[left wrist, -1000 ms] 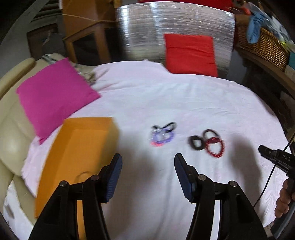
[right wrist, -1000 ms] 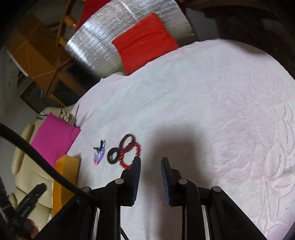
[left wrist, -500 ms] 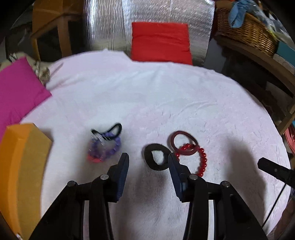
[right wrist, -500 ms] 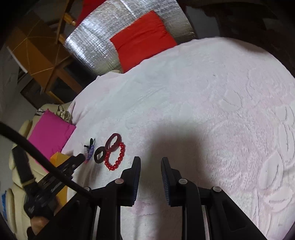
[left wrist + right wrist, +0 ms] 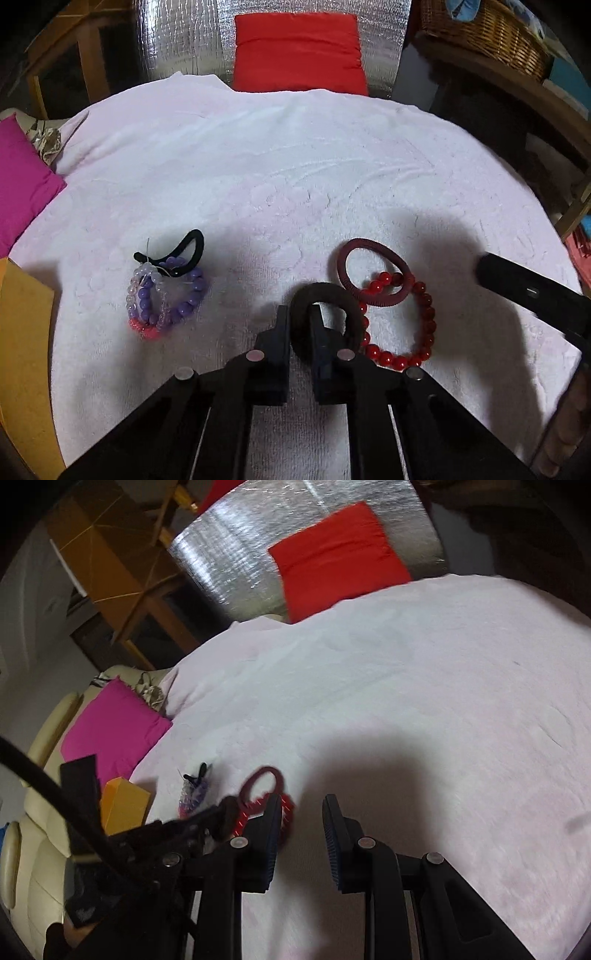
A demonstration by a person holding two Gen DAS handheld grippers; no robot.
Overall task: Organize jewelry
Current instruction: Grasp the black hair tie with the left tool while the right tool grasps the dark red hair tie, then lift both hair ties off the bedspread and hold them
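Note:
My left gripper (image 5: 298, 314) is shut on the near left side of a dark brown hair tie (image 5: 334, 295) lying on the white cloth (image 5: 295, 166). A maroon hair tie (image 5: 369, 273) overlaps a red bead bracelet (image 5: 410, 325) just to its right. To the left lies a small heap of purple and clear bead bracelets (image 5: 166, 295) with a black hair tie (image 5: 184, 247). My right gripper (image 5: 300, 805) is open and empty, just right of the red bracelet (image 5: 288, 812) and maroon tie (image 5: 262, 782).
An orange box (image 5: 22, 332) stands at the left edge, also in the right wrist view (image 5: 123, 805). A pink cushion (image 5: 22, 184) lies beyond it. A red cushion (image 5: 299, 51) leans on a silver panel at the back. A wicker basket (image 5: 487, 33) sits at the right.
My left gripper moved forward and right over the brown hair tie and its fingers closed on it. My right gripper drifted closer to the red bracelet and stayed open.

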